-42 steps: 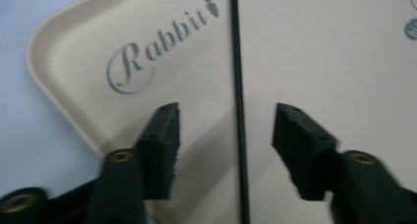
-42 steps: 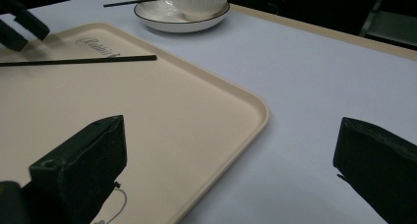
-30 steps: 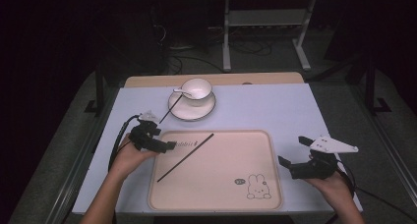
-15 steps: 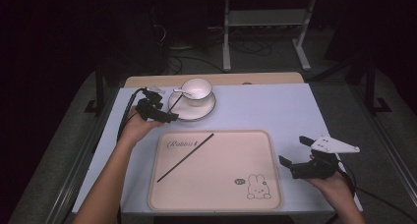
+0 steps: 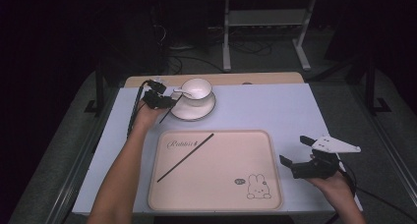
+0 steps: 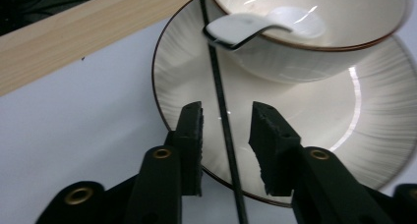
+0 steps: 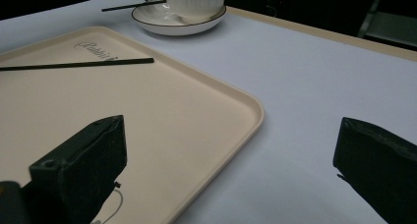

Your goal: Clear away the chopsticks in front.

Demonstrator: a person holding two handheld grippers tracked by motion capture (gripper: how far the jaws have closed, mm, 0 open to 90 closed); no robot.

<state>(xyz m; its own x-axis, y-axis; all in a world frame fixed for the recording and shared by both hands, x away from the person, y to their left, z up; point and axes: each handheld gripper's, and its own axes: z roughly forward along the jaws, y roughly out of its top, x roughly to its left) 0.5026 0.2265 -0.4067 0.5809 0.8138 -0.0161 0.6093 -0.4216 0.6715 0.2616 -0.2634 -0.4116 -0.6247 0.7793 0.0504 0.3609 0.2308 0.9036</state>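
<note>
Left gripper (image 5: 158, 99) is reached out to the far left of the surface (image 5: 275, 111), right at the saucer (image 5: 204, 112) that carries the cup (image 5: 197, 90). Jaws apart. In the left gripper view a thin black stick (image 6: 223, 121), looks like a chopstick, runs straight up between them, lying across the saucer rim and passing by the spoon (image 6: 246, 27) handle that hangs over the cup edge. Neither jaw touches the stick yet; gap on both sides. Lined up this way so a squeeze would catch it mid-length, probably a pick-up about to happen. Low on the saucer, so closing could nudge the rim or the spoon.

A second black stick (image 5: 186, 156) lies diagonally on the beige tray (image 5: 275, 184) with the rabbit print, near its upper left. Likely the pair is being gathered there, so the tray sits central and close to the person.

Right gripper (image 5: 309, 160) is held off the tray's right edge, over bare surface near the front. Jaws wide apart, nothing between them; the right gripper view looks across the tray corner (image 7: 255, 111) toward the cup and saucer. It looks parked, waiting clear of the left arm's path.
</note>
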